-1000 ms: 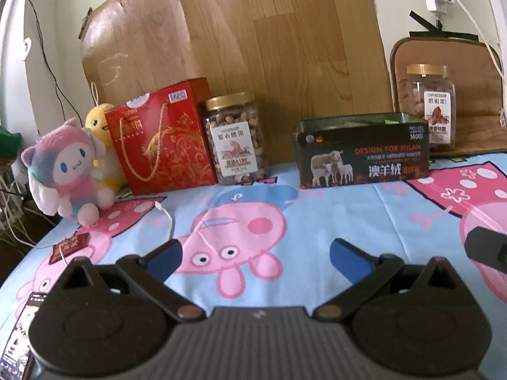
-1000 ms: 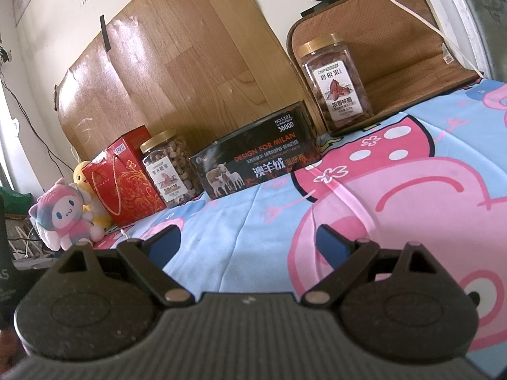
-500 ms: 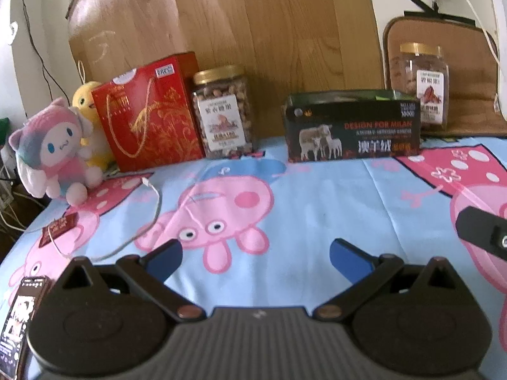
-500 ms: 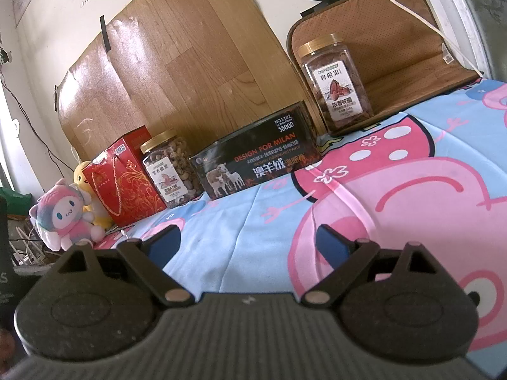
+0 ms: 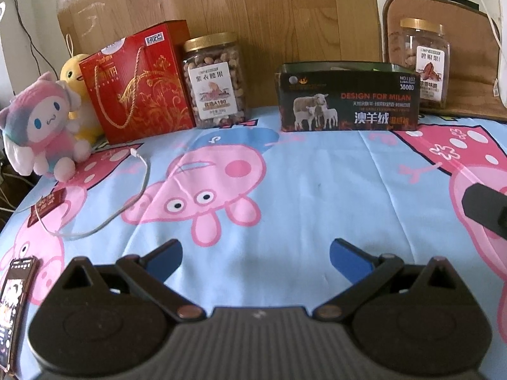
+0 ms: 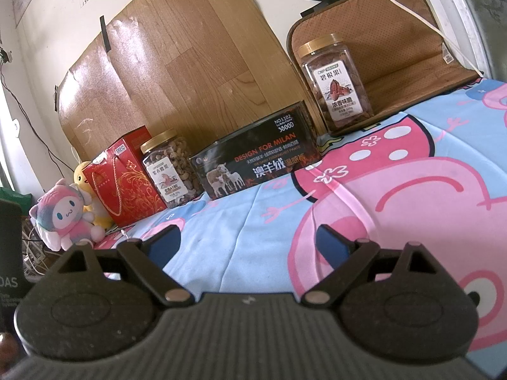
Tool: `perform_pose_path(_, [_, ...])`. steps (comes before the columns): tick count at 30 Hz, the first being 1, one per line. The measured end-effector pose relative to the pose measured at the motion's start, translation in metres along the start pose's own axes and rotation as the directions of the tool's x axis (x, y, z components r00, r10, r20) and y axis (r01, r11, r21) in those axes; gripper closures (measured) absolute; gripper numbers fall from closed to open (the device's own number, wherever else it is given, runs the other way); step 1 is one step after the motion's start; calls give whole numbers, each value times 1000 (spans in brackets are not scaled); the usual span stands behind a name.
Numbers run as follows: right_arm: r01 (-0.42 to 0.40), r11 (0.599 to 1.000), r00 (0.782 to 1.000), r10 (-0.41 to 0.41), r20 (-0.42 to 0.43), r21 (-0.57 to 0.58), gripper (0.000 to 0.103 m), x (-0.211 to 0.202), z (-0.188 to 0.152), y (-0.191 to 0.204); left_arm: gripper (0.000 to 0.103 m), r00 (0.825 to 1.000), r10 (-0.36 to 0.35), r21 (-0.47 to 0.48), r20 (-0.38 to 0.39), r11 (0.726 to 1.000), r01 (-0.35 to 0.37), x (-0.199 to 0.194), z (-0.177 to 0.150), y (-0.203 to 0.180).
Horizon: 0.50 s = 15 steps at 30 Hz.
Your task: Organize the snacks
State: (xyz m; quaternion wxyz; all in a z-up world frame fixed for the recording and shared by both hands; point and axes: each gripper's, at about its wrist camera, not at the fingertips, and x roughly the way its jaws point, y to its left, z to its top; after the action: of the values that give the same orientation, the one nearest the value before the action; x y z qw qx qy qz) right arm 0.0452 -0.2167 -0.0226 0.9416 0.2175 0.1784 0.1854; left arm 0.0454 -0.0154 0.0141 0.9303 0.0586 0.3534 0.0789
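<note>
Both the left tool (image 5: 255, 255) and right tool (image 6: 248, 240) gape wide and empty, well short of the dark box (image 5: 348, 98). A cashew jar (image 5: 215, 79) stands left of that box and a pecan jar (image 5: 423, 63) right of it, probably lined up along the wall for easy reach.

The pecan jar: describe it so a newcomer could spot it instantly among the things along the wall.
Look along the back of the cartoon-pig bedsheet, where things line the wall. At the far right, against the brown padded mat, stands the pecan jar, right of the black sheep-print box. Unlike the other gold-lidded jar beside the red gift bag, it stands alone.
</note>
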Motion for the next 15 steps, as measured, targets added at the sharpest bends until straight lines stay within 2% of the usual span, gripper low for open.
perform_pose_path(15, [-5, 1000, 1000, 5, -6, 4, 9, 0, 0, 1, 0, 1000, -2, 2, -26, 1000, 2, 4, 0, 0])
